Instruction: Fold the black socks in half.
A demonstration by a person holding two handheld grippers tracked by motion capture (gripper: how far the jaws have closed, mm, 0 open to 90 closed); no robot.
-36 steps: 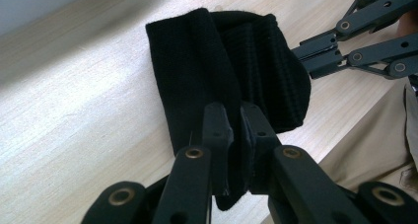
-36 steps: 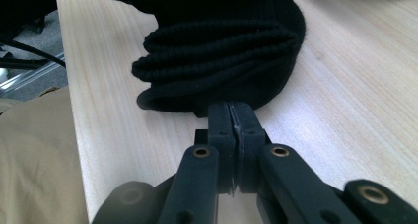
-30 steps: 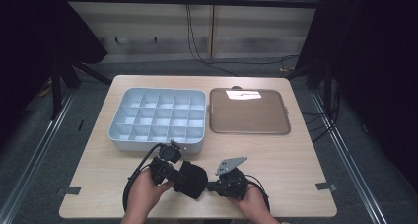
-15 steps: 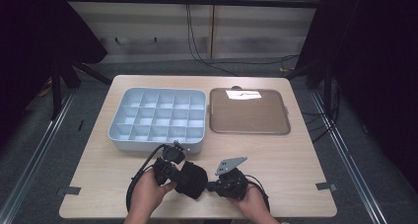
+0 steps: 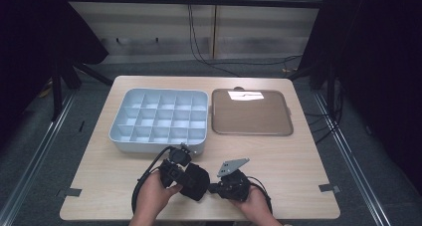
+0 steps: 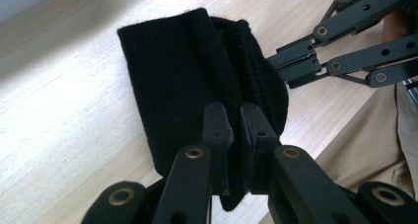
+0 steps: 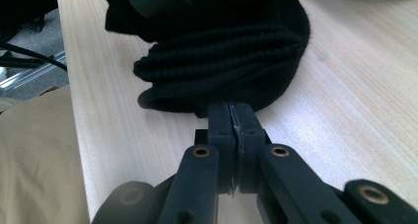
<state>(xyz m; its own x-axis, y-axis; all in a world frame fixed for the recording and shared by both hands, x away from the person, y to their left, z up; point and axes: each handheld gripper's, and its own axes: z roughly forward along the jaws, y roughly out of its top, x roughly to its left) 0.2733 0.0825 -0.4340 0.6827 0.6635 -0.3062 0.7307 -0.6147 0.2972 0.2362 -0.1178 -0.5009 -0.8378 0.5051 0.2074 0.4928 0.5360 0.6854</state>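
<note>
A pale wooden table (image 5: 298, 166) is standing on a grey floor, with dark curtains hanging at both sides and a light wall running behind. At the far left of the tabletop a white compartment tray (image 5: 159, 119) is sitting, and just to its right a brown flat tray (image 5: 250, 112) is lying, a bright glare catching its far edge. Along the near edge, a folded black cloth (image 5: 195, 180) is resting on the wood between the two hands. The left gripper (image 6: 235, 135) is reaching in from the cloth's left, its jaws clenching a fold of the fabric near the lower rim. The right gripper (image 7: 231, 123) is coming in from the right, its jaws pinching the cloth's near edge tightly, with almost no gap showing between them. The cloth's layers are bunching into ribbed folds in the right gripper view, and what kind of garment it is cannot be made out. The person's forearms are being cut off by the bottom of the high view. Bare wood is lying open to the right of the hands.
</note>
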